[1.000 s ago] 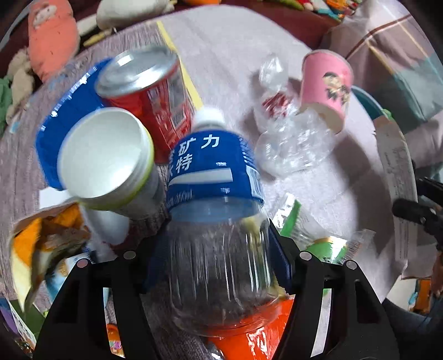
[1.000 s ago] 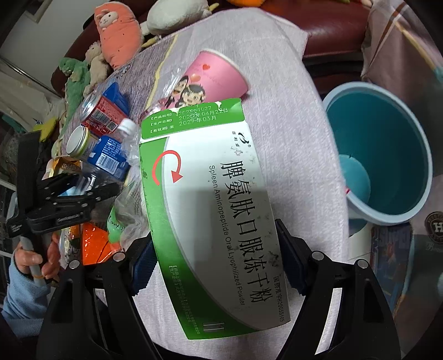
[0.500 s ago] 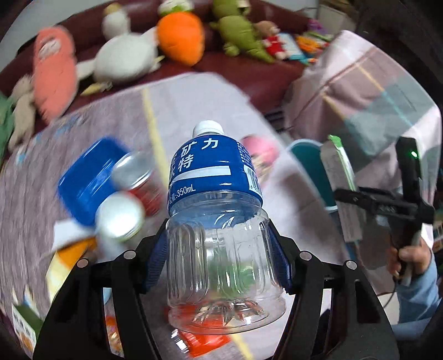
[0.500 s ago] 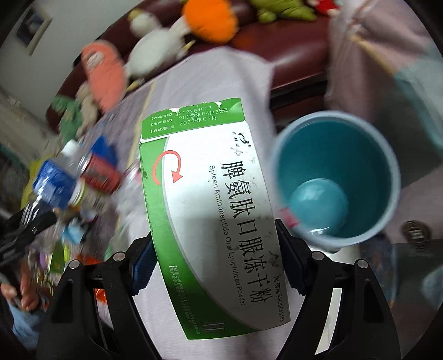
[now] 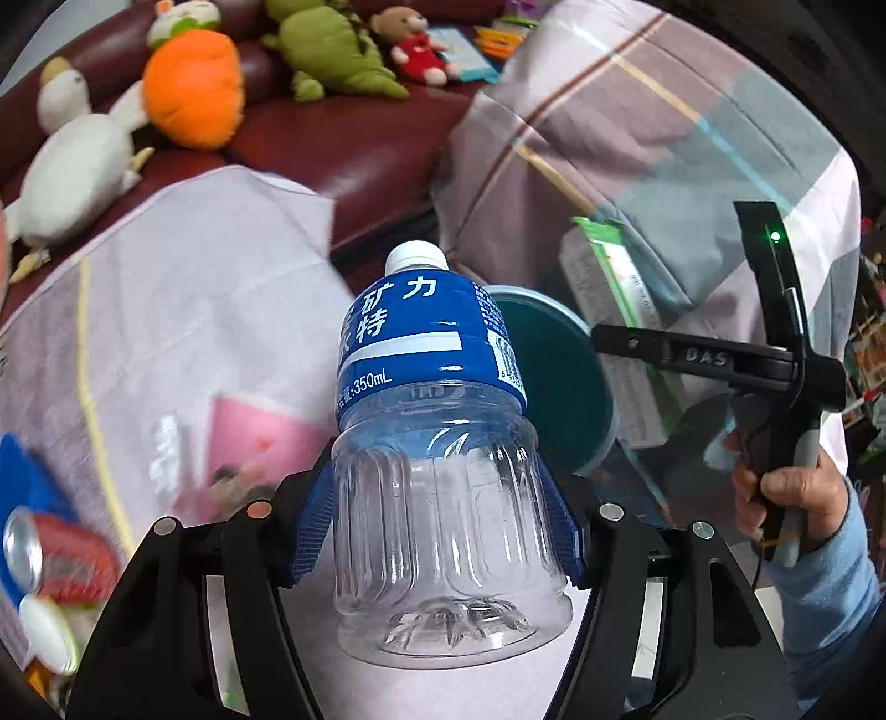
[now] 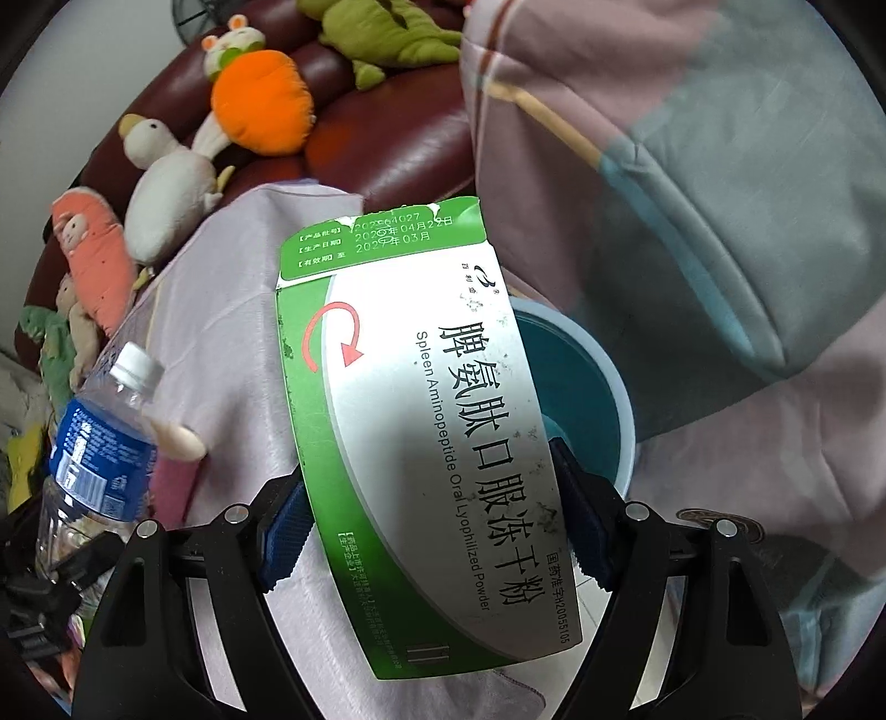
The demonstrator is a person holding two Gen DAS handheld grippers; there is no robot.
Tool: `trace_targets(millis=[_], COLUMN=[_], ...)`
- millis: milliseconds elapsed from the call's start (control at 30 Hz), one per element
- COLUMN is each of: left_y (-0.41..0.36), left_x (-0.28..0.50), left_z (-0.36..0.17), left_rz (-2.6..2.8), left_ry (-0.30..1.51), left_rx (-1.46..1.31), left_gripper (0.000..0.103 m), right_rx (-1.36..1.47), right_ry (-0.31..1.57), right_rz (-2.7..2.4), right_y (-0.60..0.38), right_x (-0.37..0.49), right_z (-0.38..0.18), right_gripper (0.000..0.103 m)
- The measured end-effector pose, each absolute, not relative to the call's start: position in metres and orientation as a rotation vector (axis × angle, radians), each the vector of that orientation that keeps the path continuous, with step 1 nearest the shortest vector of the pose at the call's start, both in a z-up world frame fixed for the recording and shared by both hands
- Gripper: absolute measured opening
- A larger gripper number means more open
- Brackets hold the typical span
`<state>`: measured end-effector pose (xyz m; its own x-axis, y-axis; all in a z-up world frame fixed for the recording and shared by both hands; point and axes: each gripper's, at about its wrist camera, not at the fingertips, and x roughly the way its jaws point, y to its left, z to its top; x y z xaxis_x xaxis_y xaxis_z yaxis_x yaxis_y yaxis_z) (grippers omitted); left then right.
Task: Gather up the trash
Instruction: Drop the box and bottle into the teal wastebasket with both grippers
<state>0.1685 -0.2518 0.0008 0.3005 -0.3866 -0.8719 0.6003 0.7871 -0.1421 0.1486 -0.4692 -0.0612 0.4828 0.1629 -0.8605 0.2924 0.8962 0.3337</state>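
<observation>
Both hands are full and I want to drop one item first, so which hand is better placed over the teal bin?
Probably right: the medicine box in the right gripper overlaps the bin; the left gripper holds the bottle nearer the table.

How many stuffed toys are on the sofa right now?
6 visible: white duck, orange carrot-rabbit, green crocodile, red-shirted bear, pink carrot, green dinosaur. More may be hidden.

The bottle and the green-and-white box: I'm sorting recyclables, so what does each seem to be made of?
The bottle looks like thin clear plastic: see-through ribbed walls with glossy highlights, a glossy blue film label and a white cap that is probably plastic too. The box looks like printed paperboard with a slight sheen: flattened, with a ragged torn top edge and scuffed print.
</observation>
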Motion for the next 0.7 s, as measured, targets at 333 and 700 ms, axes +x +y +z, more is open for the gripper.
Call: trace_targets(millis=[333, 700], left_y=[-0.283, -0.307], left_x=[0.183, 0.184], left_z=[-0.030, -0.047], left_rz=[-0.668, -0.705], left_ry=[1.132, 1.149], left_rx=[0.247, 0.281], left_gripper=[0.066, 0.066], right_rx=[0.472, 0.490], right_ry=[1.076, 1.058], right_rz=[-0.069, -0.143], right_y=[-0.477, -0.496], right_x=[0.154, 0.133], right_z=[-0.075, -0.058], right_gripper=[0.078, 0.082])
